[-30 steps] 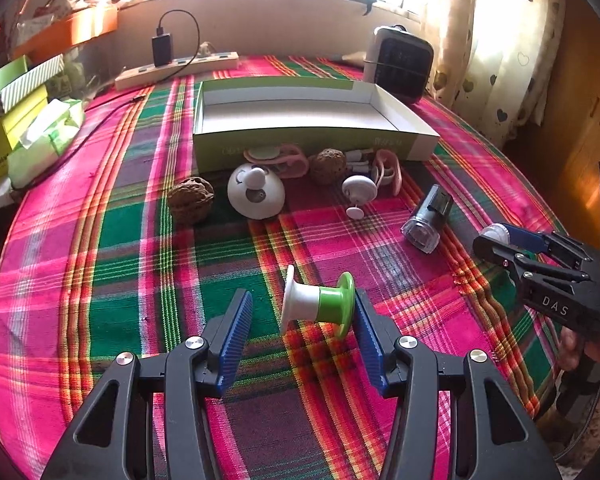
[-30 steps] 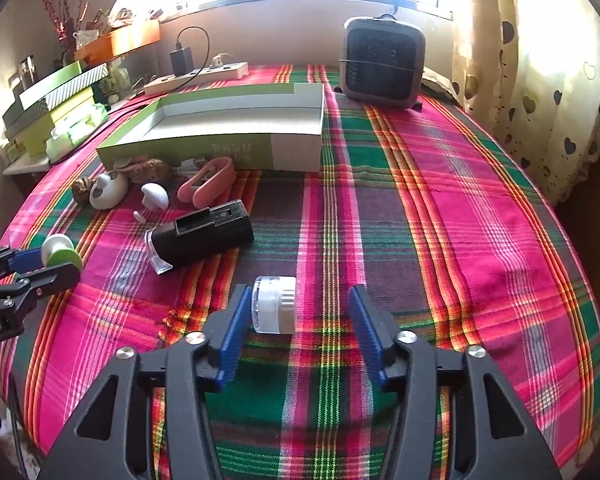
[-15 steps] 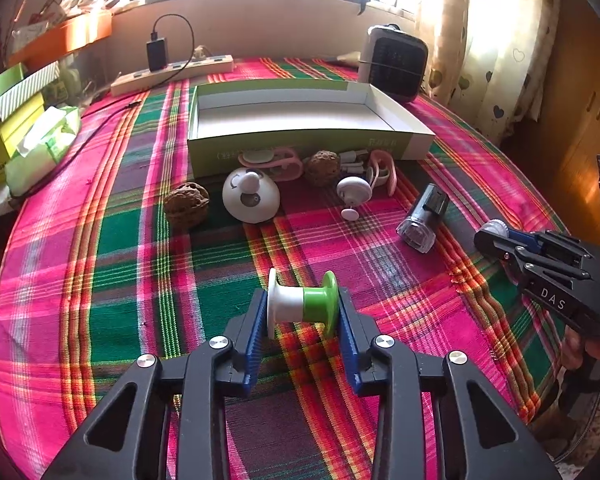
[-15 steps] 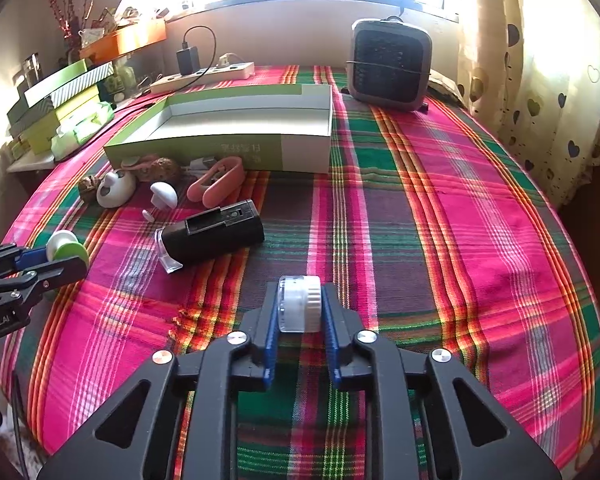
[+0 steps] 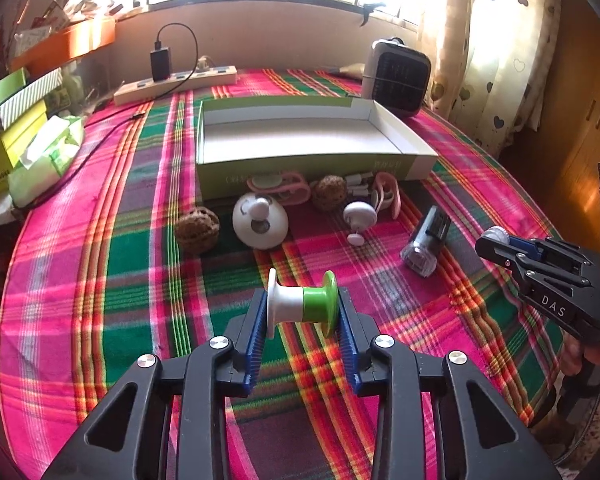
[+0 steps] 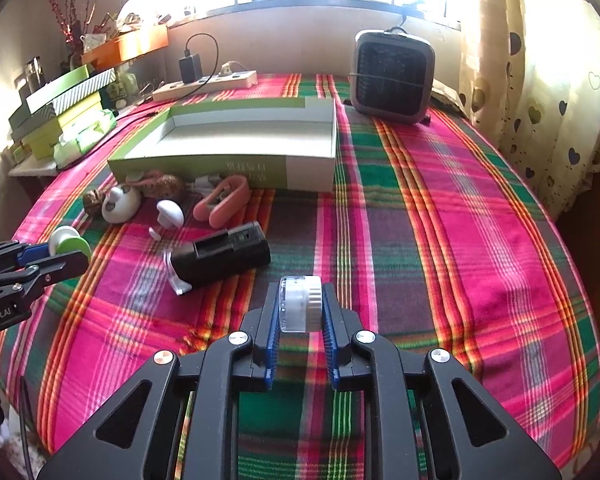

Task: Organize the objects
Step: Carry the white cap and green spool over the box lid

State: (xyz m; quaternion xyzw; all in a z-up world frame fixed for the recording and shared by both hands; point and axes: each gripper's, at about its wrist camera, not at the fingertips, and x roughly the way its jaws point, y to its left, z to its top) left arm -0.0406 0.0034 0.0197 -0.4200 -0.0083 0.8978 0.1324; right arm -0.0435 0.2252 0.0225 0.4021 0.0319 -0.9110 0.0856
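My left gripper [image 5: 301, 308] is shut on a white and green spool [image 5: 300, 304], held just above the plaid cloth. My right gripper [image 6: 300, 304] is shut on a small clear and white round jar [image 6: 300, 304]. An open green and white box [image 5: 300, 140] lies behind, its inside bare. In front of it lie two walnuts [image 5: 197, 230], a white round dome [image 5: 260, 222], a white mushroom-shaped knob [image 5: 357, 216], pink clips [image 6: 224, 200] and a black device with a clear end [image 6: 224, 256]. The left gripper also shows in the right wrist view [image 6: 60, 252], the right gripper in the left wrist view [image 5: 499, 242].
A small fan heater [image 6: 391, 76] stands at the back right. A power strip with a charger [image 5: 176, 80] lies at the back. Green boxes and a tissue pack [image 5: 44, 156] sit at the left edge. A curtain [image 6: 539, 80] hangs on the right.
Both grippers closed: the left on the spool, the right on the small jar. Both have since lifted their objects slightly off the cloth.
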